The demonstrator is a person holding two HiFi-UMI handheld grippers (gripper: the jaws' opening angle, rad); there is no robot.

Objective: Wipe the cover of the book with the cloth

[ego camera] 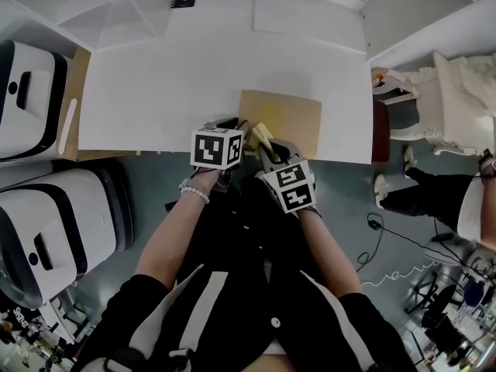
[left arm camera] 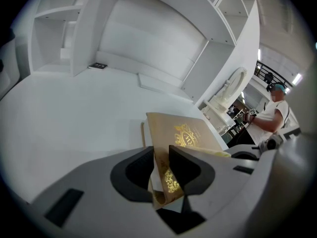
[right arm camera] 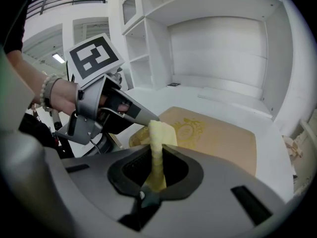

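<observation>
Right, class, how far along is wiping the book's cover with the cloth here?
Done: the left gripper is shut on the book at its near edge, on the white table, and the right gripper is shut on the yellow cloth. In hand: the cloth is at the cover's near corner, beside the left jaws. Left: the wiping itself; no picture shows how much is wiped.

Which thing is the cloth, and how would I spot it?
On the white table, find the tan book at the near edge. At the book's near left corner, the right tongs pinch the cloth: a folded strip, pale yellow against the tan cover.
</observation>
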